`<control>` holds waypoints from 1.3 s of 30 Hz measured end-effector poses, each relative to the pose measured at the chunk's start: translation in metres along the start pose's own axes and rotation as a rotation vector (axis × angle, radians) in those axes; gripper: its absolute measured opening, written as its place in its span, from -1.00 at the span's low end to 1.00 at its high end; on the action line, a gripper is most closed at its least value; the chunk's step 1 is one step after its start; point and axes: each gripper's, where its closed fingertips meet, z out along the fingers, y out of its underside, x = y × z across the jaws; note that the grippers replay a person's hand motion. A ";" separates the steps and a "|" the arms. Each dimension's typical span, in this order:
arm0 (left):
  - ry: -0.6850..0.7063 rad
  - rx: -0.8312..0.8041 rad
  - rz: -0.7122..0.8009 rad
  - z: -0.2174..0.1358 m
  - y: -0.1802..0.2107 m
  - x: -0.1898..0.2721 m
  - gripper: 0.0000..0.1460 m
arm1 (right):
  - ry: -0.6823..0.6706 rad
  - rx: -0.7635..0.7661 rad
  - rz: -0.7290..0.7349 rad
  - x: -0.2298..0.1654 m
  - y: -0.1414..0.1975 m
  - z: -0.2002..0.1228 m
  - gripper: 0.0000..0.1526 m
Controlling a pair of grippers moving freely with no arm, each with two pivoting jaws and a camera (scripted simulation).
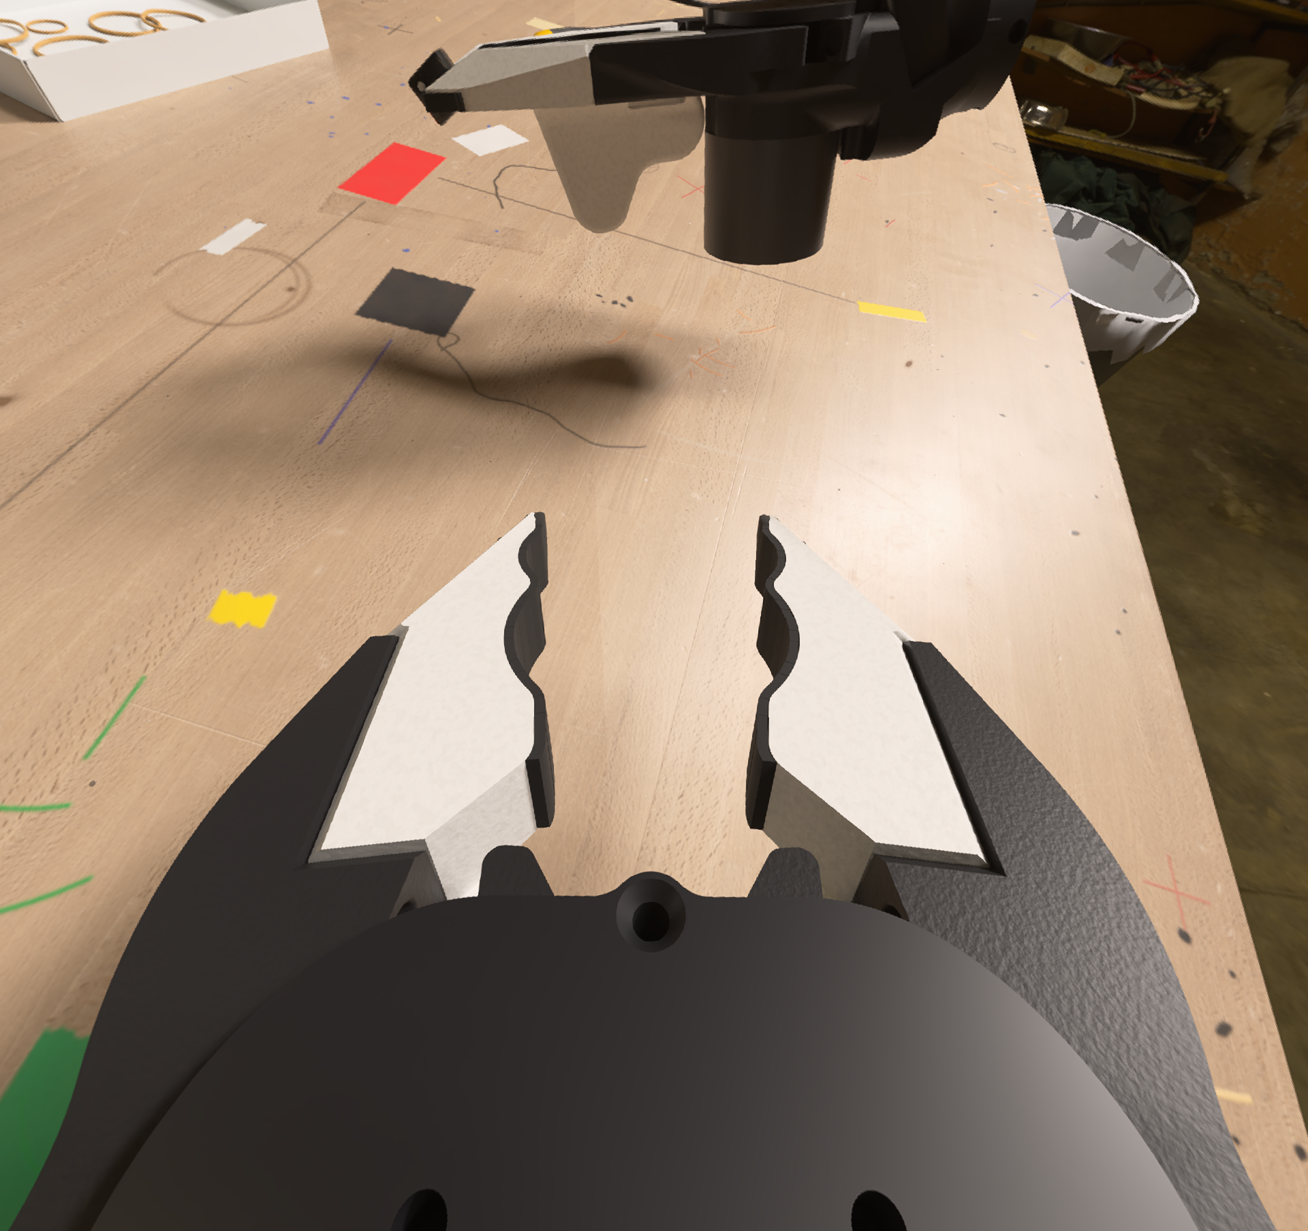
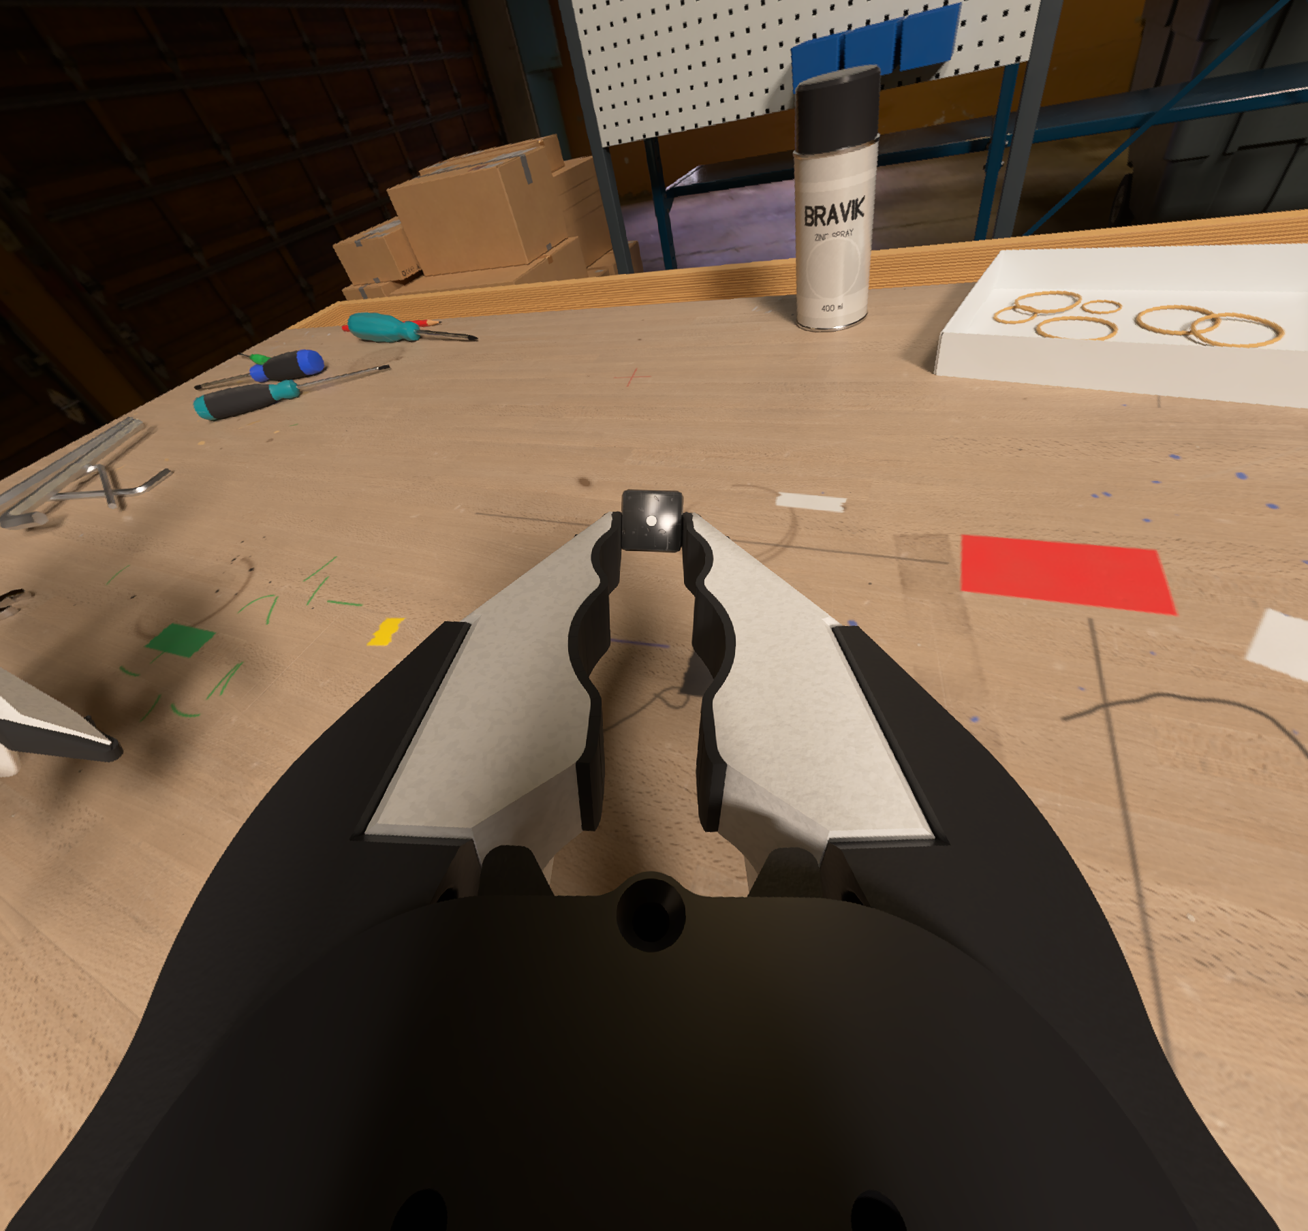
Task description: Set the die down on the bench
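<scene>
Workshop desk (image 2: 495,461) of pale wood, marked with tape scraps. Right tool (image 2: 652,521) pinches black die (image 2: 652,521) at its tips, above desk, one-dot face toward camera; cube, no long axis. Left tool (image 1: 651,524) half open, empty. Carry step; next: lower until die touches, then spread jaws

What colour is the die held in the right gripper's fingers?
The die is black with a single white pip on the face toward the camera, clearest in the right wrist view.
</scene>
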 end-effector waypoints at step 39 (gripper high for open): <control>-0.003 -0.018 0.007 0.003 0.004 -0.001 -0.19 | 0.012 -0.008 -0.018 0.025 -0.004 0.003 -0.79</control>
